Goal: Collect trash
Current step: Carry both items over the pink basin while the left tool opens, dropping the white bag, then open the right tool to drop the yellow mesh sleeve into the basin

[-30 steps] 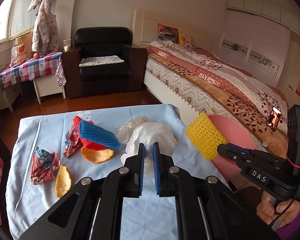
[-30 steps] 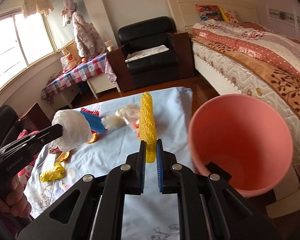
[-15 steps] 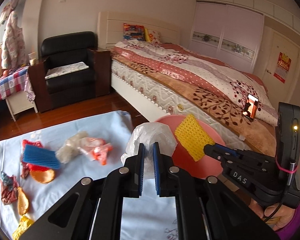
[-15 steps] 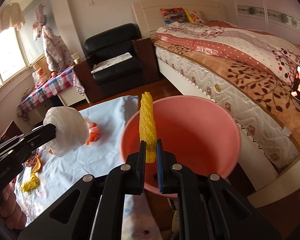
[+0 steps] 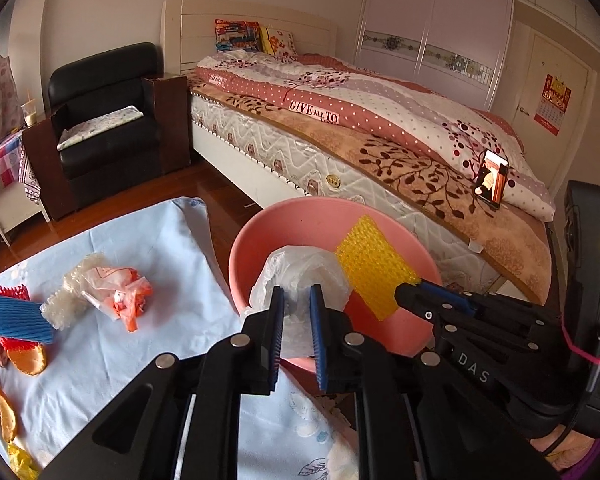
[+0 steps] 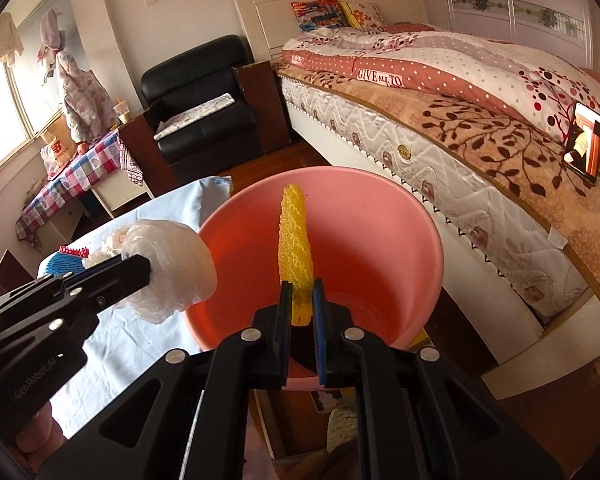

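My left gripper (image 5: 296,300) is shut on a crumpled clear plastic bag (image 5: 300,276) and holds it over the near rim of the pink bucket (image 5: 248,248). My right gripper (image 6: 301,294) is shut on a yellow foam net (image 6: 294,252) and holds it upright above the bucket's mouth (image 6: 379,240). In the left wrist view the right gripper (image 5: 407,290) comes in from the right with the yellow net (image 5: 369,266). In the right wrist view the left gripper (image 6: 140,266) holds the bag (image 6: 172,268) at the bucket's left edge.
On the light blue tablecloth (image 5: 160,248) lie an orange-and-clear plastic wrapper (image 5: 112,286), a blue foam net (image 5: 18,320) on red netting, orange peels (image 5: 30,360) and other scraps at the left. A bed (image 5: 379,132) stands right behind the bucket, an armchair (image 5: 104,120) at the back.
Both grippers have moved right from over the table to above the pink bucket, carrying the bag and the yellow net. Both stay shut on their loads.
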Action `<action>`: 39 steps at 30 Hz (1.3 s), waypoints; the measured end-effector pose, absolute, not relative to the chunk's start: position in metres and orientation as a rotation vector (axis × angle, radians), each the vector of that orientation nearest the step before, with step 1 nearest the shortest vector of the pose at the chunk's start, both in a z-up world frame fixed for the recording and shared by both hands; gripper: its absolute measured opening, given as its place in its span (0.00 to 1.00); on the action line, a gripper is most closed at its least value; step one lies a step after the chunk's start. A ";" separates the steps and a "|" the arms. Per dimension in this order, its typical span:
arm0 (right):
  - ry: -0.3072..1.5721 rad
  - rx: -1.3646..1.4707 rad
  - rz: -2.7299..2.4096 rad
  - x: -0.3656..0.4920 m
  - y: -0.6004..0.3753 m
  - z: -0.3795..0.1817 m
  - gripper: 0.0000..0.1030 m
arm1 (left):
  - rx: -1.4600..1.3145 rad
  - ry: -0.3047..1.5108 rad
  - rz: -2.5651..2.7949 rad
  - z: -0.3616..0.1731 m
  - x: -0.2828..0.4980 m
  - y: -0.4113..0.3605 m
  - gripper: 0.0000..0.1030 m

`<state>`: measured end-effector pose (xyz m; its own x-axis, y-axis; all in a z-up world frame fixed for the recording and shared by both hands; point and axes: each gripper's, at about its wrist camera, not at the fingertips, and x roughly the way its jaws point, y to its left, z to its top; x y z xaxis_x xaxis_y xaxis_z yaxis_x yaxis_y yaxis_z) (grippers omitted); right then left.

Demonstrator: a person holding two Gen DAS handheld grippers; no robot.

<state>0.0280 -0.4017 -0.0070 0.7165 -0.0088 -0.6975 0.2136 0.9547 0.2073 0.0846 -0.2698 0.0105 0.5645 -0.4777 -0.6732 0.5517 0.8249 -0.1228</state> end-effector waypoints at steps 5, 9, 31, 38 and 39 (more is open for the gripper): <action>0.777 0.287 -0.135 0.029 -0.406 -0.012 0.10 | 0.115 0.772 -0.604 0.004 0.085 -0.274 0.29; 0.776 0.281 -0.145 0.028 -0.404 -0.012 0.10 | 0.085 0.776 -0.613 0.003 0.086 -0.273 0.43; 0.789 0.281 -0.117 0.031 -0.397 -0.011 0.11 | 0.035 0.743 -0.595 0.017 0.080 -0.246 0.51; 0.803 0.312 -0.095 0.036 -0.397 -0.014 0.11 | 0.030 0.736 -0.590 0.020 0.078 -0.241 0.51; 0.805 0.314 -0.093 0.037 -0.397 -0.014 0.11 | 0.030 0.736 -0.589 0.020 0.078 -0.240 0.51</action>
